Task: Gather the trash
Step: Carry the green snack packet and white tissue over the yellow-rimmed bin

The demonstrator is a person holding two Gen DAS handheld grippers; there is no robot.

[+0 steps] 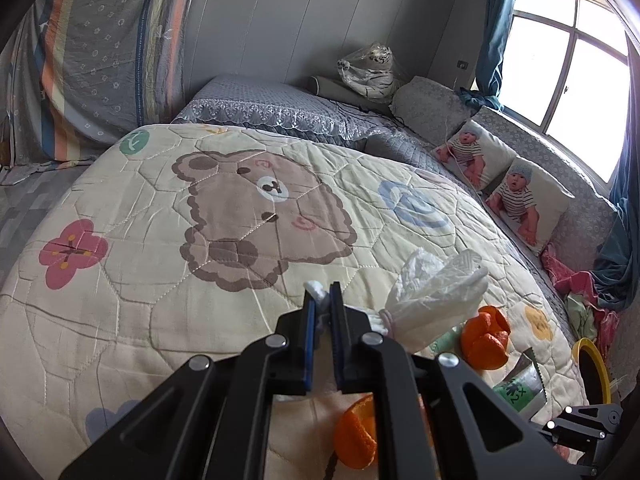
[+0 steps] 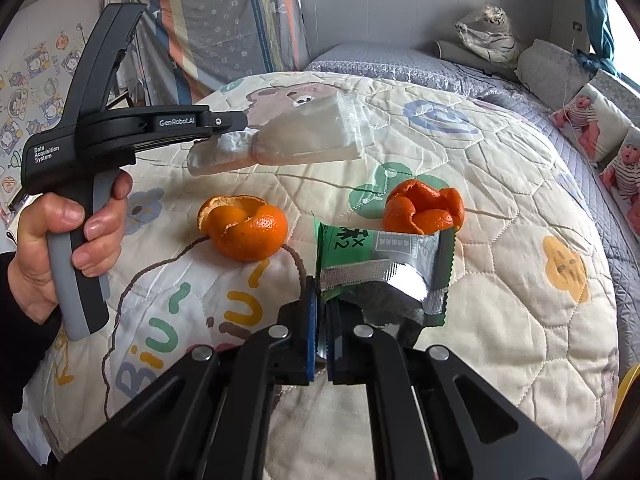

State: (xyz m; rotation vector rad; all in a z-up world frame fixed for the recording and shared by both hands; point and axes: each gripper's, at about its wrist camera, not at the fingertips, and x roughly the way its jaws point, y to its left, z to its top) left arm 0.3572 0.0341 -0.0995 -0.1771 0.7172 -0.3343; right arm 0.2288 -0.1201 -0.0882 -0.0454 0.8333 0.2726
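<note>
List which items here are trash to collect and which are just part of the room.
Trash: tissue wad in left gripper; green wrapper in right gripper; two orange peels.
Room: quilt; baby-print pillows; wrapped toy tiger.

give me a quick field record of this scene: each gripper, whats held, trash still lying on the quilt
left gripper: shut on white tissue, lifted off the quilt
right gripper: shut on green and silver wrapper, at its near edge
left orange peel: loose on quilt, not held
right orange peel: loose on quilt, just behind the wrapper
surface: bear-print quilt on a bed
yellow-rimmed container: at the bed's right edge
</note>
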